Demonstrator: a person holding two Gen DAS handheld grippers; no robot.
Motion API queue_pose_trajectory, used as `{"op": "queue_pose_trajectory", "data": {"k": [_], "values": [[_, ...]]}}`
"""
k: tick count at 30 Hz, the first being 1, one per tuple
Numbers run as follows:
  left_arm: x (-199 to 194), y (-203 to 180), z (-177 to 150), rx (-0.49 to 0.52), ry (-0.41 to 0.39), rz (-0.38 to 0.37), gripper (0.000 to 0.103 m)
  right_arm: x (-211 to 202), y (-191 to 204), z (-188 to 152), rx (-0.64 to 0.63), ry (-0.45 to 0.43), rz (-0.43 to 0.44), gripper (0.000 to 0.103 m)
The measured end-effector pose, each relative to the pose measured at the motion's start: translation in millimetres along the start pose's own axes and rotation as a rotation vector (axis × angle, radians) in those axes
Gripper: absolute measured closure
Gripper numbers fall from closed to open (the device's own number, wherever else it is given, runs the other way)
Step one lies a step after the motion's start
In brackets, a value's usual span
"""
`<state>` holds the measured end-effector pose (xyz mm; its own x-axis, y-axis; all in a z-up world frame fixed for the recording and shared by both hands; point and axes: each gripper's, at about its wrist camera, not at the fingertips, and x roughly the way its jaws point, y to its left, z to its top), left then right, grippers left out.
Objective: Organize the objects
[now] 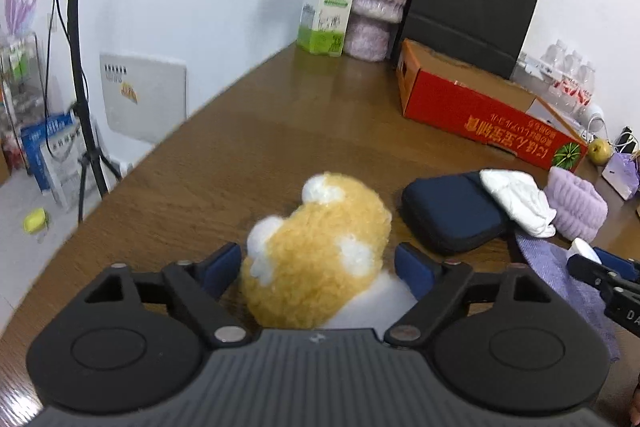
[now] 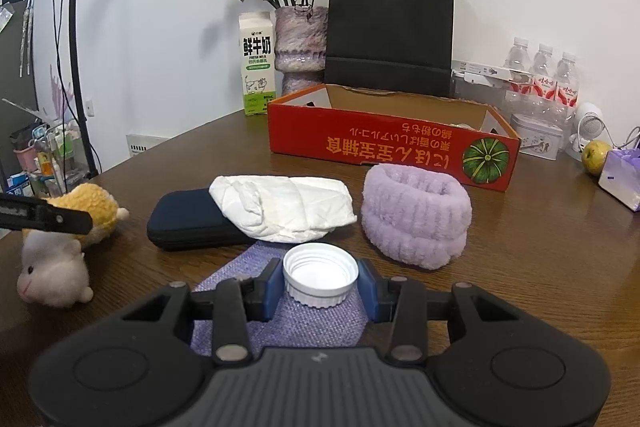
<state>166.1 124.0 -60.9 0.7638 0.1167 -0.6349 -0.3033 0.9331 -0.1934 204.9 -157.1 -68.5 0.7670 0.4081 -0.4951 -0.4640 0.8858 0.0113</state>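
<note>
Two grippers work over a round wooden table point(image 2: 520, 267). The right gripper point(image 2: 322, 285) clamps a ribbed white plastic bottle cap point(image 2: 320, 277), hollow side up, above a woven lilac cloth point(image 2: 280, 323). Just beyond the cap lie a crumpled white pouch point(image 2: 280, 207) overlapping a dark blue zip case point(image 2: 188, 219), and a fluffy purple band point(image 2: 416, 211); further back stands an open red cardboard box point(image 2: 380, 147). Left of the cap, the left gripper point(image 1: 320, 267) straddles a fuzzy yellow-and-white plush toy point(image 1: 316, 251), jaws apart, pads not pressing. The toy's head is hidden there.
</note>
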Motion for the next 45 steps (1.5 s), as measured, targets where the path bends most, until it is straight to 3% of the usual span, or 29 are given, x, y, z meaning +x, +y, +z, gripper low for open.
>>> {"op": "queue_pose_trajectory", "data": {"k": [6, 17, 33, 45], "values": [[-10, 1, 0, -0.030, -0.038, -0.016, 0.038, -5, -1, 0, 0.007, -0.015, 0.008, 0.064], [-36, -30, 20, 0.012, -0.135, -0.085, 0.038, -17, -8, 6, 0.007, -0.054, 0.001, 0.064], [-36, -90, 46, 0.072, -0.204, -0.175, 0.038, -31, -25, 27, -0.027, -0.135, -0.057, 0.064], [-24, -125, 66, 0.094, -0.231, -0.206, 0.038, -19, -40, 51, -0.024, -0.161, -0.069, 0.064]]}}
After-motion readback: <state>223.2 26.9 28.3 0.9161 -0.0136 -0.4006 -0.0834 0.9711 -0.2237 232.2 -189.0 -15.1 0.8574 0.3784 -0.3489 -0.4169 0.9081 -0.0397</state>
